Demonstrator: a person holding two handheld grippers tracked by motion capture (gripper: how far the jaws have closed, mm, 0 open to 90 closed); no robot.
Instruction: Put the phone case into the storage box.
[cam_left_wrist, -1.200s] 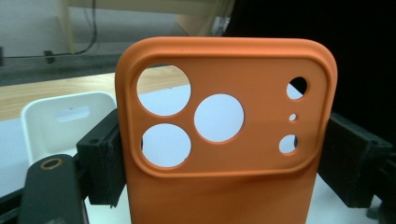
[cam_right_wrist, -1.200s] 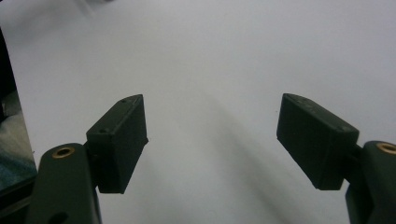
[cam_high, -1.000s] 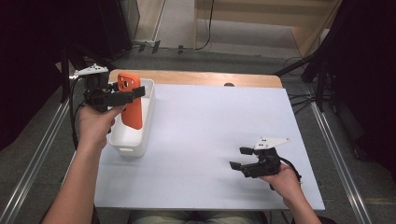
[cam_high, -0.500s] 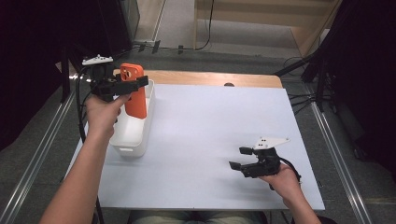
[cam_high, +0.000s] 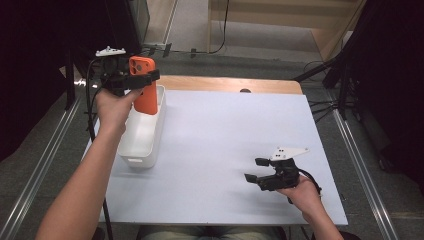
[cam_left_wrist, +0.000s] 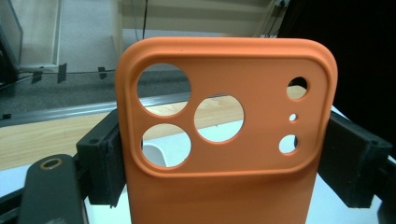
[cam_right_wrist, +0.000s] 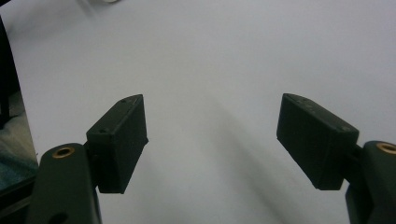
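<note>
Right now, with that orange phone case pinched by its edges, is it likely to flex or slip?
The orange phone case looks like an empty shell, you can see through its camera holes, so probably light. The left gripper clamps its two side edges; a soft case may bow. Its matte surface likely resists slipping.

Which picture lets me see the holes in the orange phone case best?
The left gripper view: the orange phone case sits close up there, clamped between the black pads, with every camera hole clear. In the high view the case is small, held above the white bin by the left gripper.
</note>
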